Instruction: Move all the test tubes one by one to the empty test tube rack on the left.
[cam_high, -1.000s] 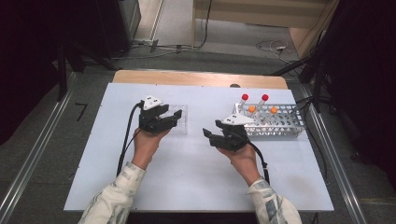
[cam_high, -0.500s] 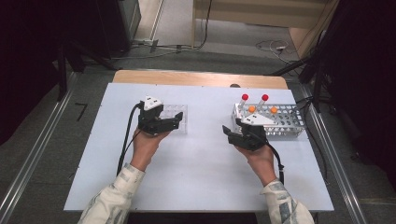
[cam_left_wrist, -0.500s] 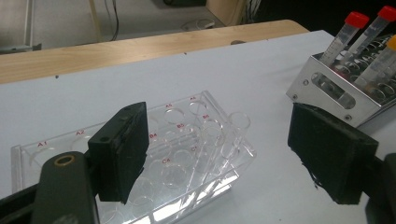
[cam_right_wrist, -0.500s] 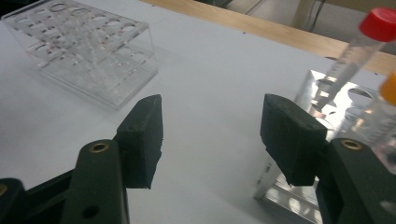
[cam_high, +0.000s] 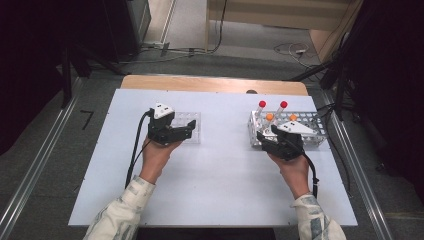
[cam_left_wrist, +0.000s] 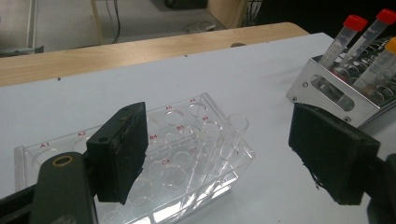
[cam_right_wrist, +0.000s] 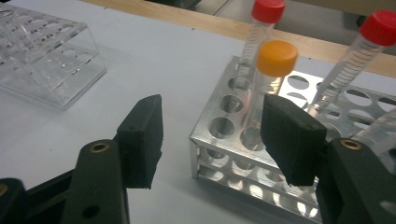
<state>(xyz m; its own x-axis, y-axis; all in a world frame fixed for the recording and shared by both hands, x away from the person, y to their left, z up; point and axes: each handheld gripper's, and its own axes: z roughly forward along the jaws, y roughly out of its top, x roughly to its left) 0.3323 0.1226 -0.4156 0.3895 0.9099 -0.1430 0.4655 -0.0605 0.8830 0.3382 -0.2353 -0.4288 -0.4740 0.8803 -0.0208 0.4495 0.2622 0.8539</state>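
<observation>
The right fingers (cam_right_wrist: 212, 140) stand wide apart with nothing pressed between them; they straddle the near corner of the metal rack (cam_right_wrist: 219, 140), one pad out over bare tabletop (cam_right_wrist: 140, 60) on the side towards the clear rack, the other pad just in front of the orange-capped tube (cam_right_wrist: 275, 65) that stands upright in a front hole of the metal rack; whether that pad touches the tube cannot be told. Behind the orange-capped tube, a red-capped tube (cam_right_wrist: 266, 18) rises nearly upright from the metal rack; a second red-capped tube (cam_right_wrist: 369, 42) leans out of the same rack farther along. In the high view the right gripper (cam_high: 267, 142) sits at the near edge of the metal rack (cam_high: 315, 120), with the hand behind it.

The left fingers (cam_left_wrist: 224, 154) have just been opening and now stand wide too, gripping nothing; the end of the clear rack (cam_left_wrist: 187, 154) nearest the metal rack lies between them, the pads not pressing on it. The clear rack holds no tubes; its holes carry small red labels. In the high view the left gripper (cam_high: 182, 132) rests against the clear rack (cam_high: 192, 120), well apart from the metal rack, on the same white tabletop (cam_high: 220, 200).
</observation>
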